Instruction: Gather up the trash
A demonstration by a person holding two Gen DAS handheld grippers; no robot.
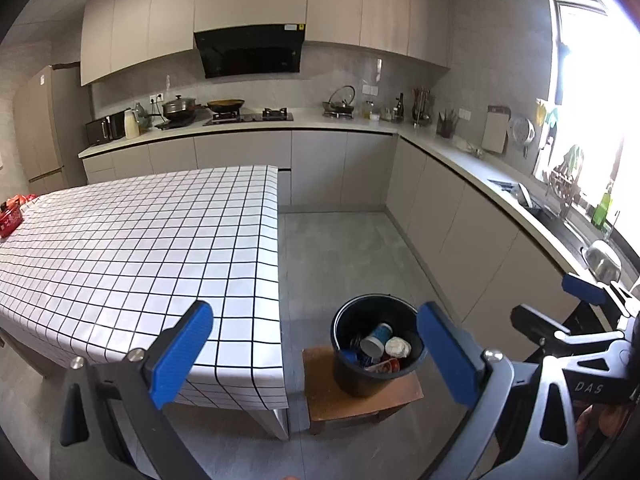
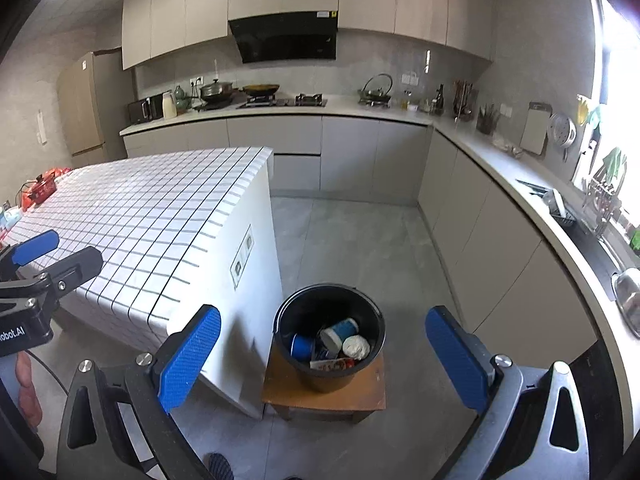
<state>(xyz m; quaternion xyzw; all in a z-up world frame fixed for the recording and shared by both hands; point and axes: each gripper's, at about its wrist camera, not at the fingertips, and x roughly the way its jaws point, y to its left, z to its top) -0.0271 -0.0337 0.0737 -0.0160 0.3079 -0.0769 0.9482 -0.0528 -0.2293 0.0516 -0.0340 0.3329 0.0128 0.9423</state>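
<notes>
So both my left gripper (image 1: 316, 356) and right gripper (image 2: 324, 356) hang jaws apart, empty, over the trash-filled black bucket (image 2: 329, 334) on its stool (image 2: 320, 394).

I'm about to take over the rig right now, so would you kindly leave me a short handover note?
Left tongs: open, holding nothing.
Right tongs: open, holding nothing.
The black bucket stands on a small wooden stool beside the checked table. It already holds a paper cup, a crumpled white wad, a blue cup and a wrapper.
The visible tabletop shows no loose trash near the bucket; red items at its far end remain to check.
</notes>
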